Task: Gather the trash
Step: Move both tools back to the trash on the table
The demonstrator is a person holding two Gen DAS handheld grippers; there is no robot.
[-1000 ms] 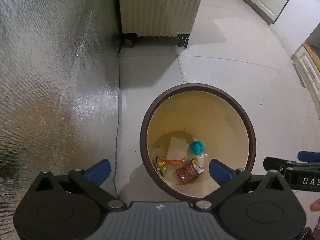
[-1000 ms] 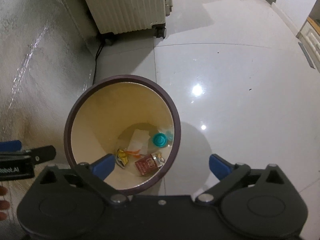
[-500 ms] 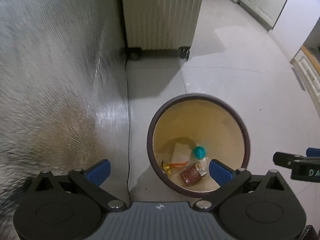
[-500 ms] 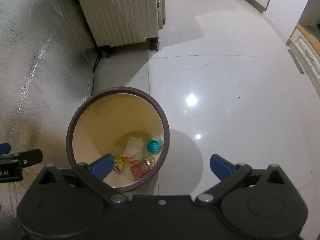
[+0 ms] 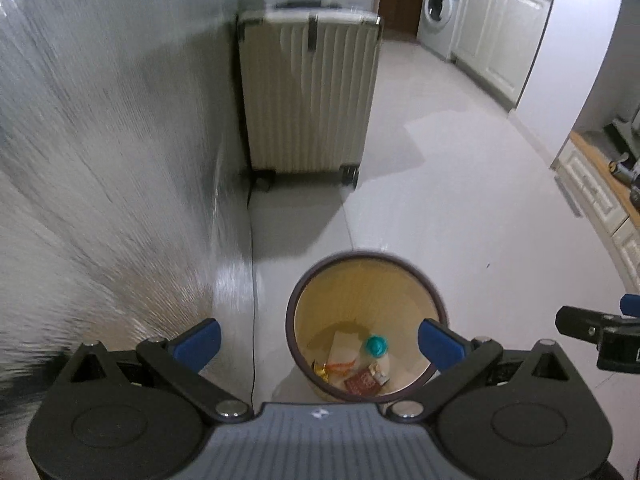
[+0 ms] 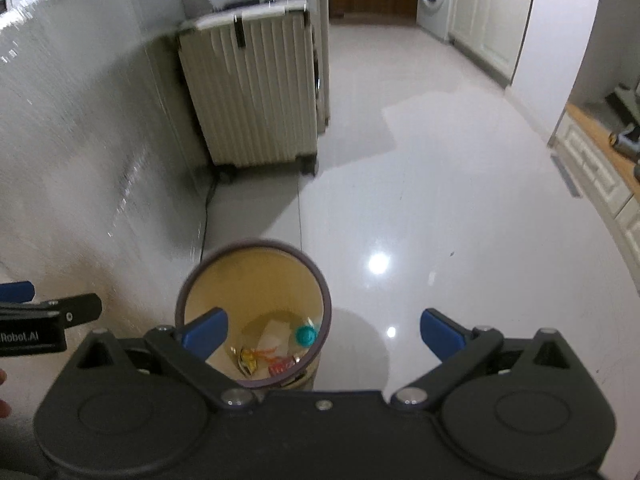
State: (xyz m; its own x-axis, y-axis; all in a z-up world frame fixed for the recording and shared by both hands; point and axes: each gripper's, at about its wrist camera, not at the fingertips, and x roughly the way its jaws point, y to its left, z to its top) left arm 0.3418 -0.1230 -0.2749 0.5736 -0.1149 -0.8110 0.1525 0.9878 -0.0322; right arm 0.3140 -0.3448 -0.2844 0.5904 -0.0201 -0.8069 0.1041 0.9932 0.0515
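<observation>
A round trash bin with a dark rim and yellow inside stands on the pale tiled floor. It holds a teal-capped bottle, a red packet, a gold wrapper and white paper. My left gripper hangs high above the bin, open and empty. My right gripper is also open and empty, above the bin and to its right. Each gripper shows at the edge of the other's view.
A cream ribbed suitcase on wheels stands beyond the bin against a silvery textured wall. A thin black cable runs down the wall's foot. A washing machine and white cabinets line the far right.
Both grippers have risen and pulled back from the bin, which now looks much smaller. The suitcase top and the kitchen have come into view. Both stayed open.
</observation>
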